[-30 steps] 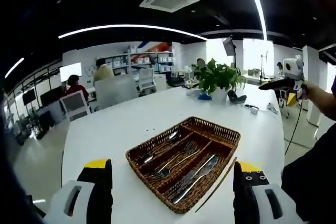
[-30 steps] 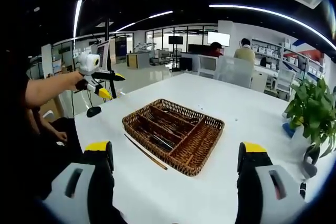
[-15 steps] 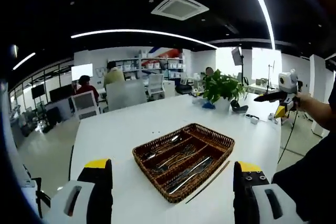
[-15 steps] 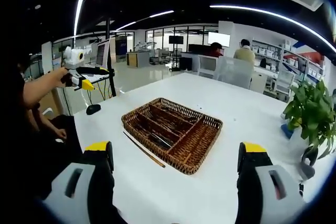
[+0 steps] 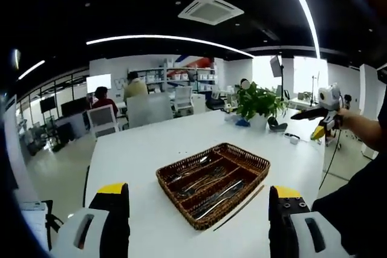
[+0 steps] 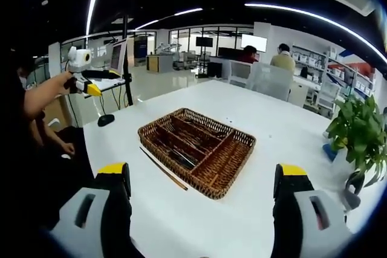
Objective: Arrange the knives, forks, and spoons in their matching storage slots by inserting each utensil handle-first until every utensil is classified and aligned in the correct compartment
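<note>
Cutlery (image 5: pixel 208 185) sits sorted in the wicker tray (image 5: pixel 257 162), which rests on the white table (image 5: pixel 139 149) toward its near edge, with a thin stick (image 5: pixel 239 207) lying just beside the tray's near side. Left gripper (image 5: pixel 196 222) is spread wide open, holding nothing, up above the table. Right gripper (image 6: pixel 202 219) same deal: wide open, empty. A potted plant (image 6: pixel 357 134) stands near the table's far edge.

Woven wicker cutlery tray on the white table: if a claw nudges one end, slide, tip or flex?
The brown woven wicker tray sits low and flat on the smooth white table, so it will probably slide rather than tip. The metal cutlery inside likely weighs it down. Its woven walls may flex slightly.
</note>
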`<act>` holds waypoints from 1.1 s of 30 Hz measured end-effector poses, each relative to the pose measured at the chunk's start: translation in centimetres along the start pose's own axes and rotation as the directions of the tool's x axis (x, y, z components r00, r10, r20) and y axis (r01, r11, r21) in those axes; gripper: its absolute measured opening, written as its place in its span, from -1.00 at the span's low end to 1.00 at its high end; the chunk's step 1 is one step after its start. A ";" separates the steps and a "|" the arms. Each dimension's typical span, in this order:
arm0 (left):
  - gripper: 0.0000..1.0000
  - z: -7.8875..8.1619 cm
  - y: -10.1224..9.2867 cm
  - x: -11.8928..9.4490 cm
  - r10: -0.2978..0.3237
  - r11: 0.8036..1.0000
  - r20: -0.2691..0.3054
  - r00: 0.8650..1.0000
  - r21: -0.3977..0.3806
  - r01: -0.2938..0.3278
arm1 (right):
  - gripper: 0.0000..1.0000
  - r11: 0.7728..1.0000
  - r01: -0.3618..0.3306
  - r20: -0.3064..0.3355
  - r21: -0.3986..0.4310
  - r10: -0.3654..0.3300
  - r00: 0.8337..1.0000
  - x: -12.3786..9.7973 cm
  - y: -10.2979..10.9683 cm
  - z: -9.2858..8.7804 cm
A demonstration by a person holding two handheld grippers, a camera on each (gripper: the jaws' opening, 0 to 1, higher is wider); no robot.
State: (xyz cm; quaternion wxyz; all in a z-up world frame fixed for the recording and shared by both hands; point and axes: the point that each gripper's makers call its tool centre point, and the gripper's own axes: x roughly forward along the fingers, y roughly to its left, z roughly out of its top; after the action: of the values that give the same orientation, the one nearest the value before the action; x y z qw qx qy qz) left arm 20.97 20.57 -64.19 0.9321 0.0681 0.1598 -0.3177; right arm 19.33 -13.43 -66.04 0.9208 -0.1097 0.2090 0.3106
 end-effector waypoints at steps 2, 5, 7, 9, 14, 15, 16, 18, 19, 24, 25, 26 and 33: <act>0.99 0.0 0.1 -0.1 0.005 1.000 -0.001 1.000 -0.002 -0.005 | 0.99 1.000 -0.005 0.004 -0.008 0.005 1.000 0.2 0.0 0.1; 0.99 -0.3 -0.1 -0.2 0.003 1.000 -0.008 1.000 0.008 -0.003 | 0.99 1.000 -0.016 0.000 -0.022 0.016 1.000 0.9 -0.1 -0.1; 0.99 -0.4 -0.2 -0.2 0.001 1.000 -0.008 1.000 0.008 -0.001 | 0.99 0.999 -0.030 -0.019 -0.032 0.030 0.999 1.6 -0.2 -0.8; 0.99 -0.7 -0.1 -0.3 0.015 1.000 -0.013 1.000 0.023 -0.014 | 0.99 0.998 -0.052 -0.044 -0.044 0.051 0.998 2.3 0.0 -1.6; 0.99 -1.1 -0.4 -0.4 0.008 0.999 -0.024 1.000 0.032 -0.008 | 0.99 0.993 -0.103 -0.057 -0.063 0.100 0.993 3.8 0.9 -2.4; 0.99 -1.1 -0.4 -0.5 0.010 0.999 -0.023 1.000 0.035 -0.010 | 0.99 0.992 -0.104 -0.055 -0.072 0.100 0.993 4.0 0.9 -2.4; 0.99 -1.1 -0.4 -0.5 0.013 0.999 -0.023 1.000 0.037 -0.012 | 0.99 0.991 -0.106 -0.059 -0.078 0.102 0.993 4.2 1.0 -2.5; 0.99 -1.1 -0.2 -0.6 0.021 0.999 -0.023 1.000 0.035 -0.020 | 0.99 0.989 -0.116 -0.064 -0.088 0.111 0.992 4.7 1.2 -2.7; 0.99 -1.0 -0.2 -0.6 0.023 0.999 -0.022 0.999 0.032 -0.023 | 0.99 0.988 -0.120 -0.064 -0.092 0.114 0.991 4.9 1.3 -2.8; 0.99 -1.0 -0.2 -0.7 0.026 0.999 -0.023 0.999 0.034 -0.026 | 0.98 0.985 -0.146 -0.087 -0.090 0.139 0.987 6.3 1.8 -4.2; 0.99 -1.0 -0.2 -0.8 0.025 0.999 -0.021 0.999 0.033 -0.024 | 0.98 0.985 -0.149 -0.088 -0.091 0.141 0.986 6.4 1.9 -4.4; 0.99 -0.9 -0.3 -0.8 0.023 0.999 -0.019 1.000 0.032 -0.022 | 0.98 0.984 -0.155 -0.088 -0.092 0.147 0.985 6.6 2.1 -4.6; 0.99 -1.3 -0.6 -0.8 0.022 0.999 -0.026 0.999 0.032 -0.021 | 0.96 0.977 -0.196 -0.075 -0.090 0.189 0.979 8.2 3.2 -6.1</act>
State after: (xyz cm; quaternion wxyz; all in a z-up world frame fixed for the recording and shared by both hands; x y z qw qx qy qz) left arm 19.63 20.89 -65.17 0.9322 0.0886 0.1661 -0.3092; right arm 21.29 -8.63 -75.36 0.8726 -0.1435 0.2335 0.4043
